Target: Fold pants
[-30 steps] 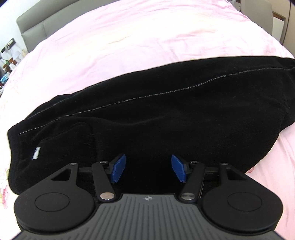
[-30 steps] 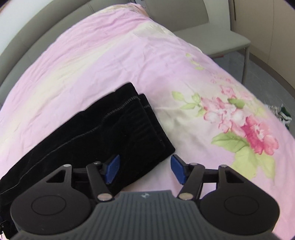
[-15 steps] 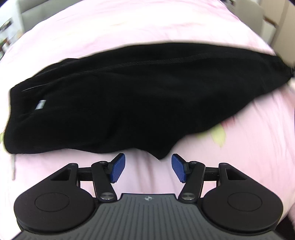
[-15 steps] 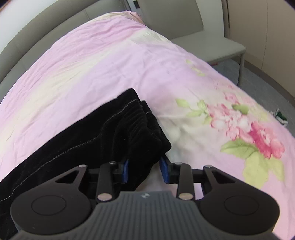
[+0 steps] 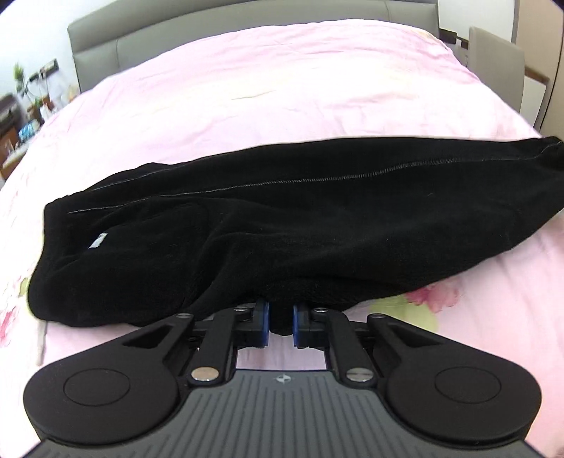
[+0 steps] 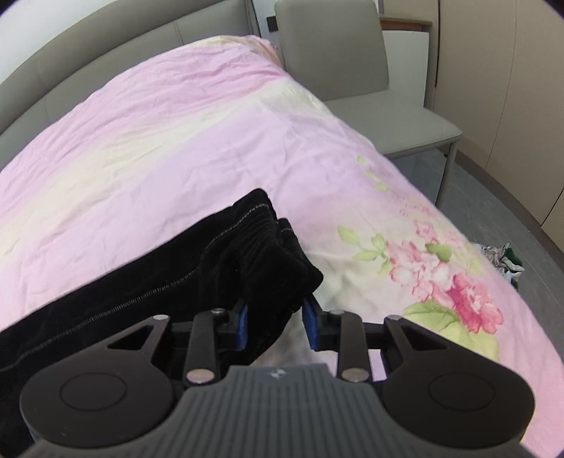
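Note:
Black pants (image 5: 282, 229) lie folded lengthwise across a pink flowered bed cover (image 5: 282, 88), waist end at the left with a small white label (image 5: 97, 242). My left gripper (image 5: 281, 317) is shut on a fold of the pants' near edge, around the crotch. In the right wrist view the leg cuffs (image 6: 268, 253) are bunched and raised a little off the cover. My right gripper (image 6: 275, 317) is closing, its blue pads pressing on that cuff fabric.
A grey padded headboard (image 5: 211, 28) runs along the far side of the bed. A grey chair (image 6: 352, 70) stands at the bed's right side. Some clothing (image 6: 504, 260) lies on the floor at the right. Small items and plants (image 5: 24, 105) crowd the far left.
Both grippers went from open to closed on the pants. The left one took the near edge of the pants; the right one took the cuffs and lifted them slightly.

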The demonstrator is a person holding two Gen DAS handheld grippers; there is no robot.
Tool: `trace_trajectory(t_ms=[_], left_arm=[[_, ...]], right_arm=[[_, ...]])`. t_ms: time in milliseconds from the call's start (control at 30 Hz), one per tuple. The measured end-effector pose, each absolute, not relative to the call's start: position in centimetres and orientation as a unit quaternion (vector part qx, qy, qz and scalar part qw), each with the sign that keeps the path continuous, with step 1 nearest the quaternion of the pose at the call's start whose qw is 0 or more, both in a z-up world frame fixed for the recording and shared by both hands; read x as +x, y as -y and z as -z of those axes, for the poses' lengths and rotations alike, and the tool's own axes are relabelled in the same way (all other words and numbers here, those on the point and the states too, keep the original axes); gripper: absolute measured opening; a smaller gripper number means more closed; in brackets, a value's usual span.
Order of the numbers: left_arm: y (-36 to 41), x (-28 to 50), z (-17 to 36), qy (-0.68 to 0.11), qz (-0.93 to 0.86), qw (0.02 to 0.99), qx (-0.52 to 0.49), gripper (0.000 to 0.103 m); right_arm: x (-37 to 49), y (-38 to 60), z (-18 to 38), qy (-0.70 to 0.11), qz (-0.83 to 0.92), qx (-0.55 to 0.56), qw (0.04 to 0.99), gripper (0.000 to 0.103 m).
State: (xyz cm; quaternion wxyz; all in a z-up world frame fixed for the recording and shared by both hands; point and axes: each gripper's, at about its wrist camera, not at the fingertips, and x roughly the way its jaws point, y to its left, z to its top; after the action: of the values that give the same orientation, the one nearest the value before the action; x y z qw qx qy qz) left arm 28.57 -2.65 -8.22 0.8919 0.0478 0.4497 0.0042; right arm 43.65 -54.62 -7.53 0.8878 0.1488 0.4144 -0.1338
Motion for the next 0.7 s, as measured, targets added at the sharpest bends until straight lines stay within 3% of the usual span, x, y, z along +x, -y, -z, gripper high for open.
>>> trace_trajectory(t_ms=[133,467,700], left_arm=[[1.8,27.6,7.6,-0.504,-0.007,0.863,0.038,0.010],[0.7,29.4,14.6,-0.591,0.003,0.806,0.037,0.010],[-2.6,30.9,16.4,-0.642,0.049,0.763,-0.058,0.008]], right_arm=[[43.1,55.2,6.2,-0.422,0.155,0.158,0.879,0.023],[41.6,56.1,13.3,-0.474,0.183,0.134,0.851,0.023],[42.2,56.6,13.4,-0.487,0.168,0.131,0.847,0.025]])
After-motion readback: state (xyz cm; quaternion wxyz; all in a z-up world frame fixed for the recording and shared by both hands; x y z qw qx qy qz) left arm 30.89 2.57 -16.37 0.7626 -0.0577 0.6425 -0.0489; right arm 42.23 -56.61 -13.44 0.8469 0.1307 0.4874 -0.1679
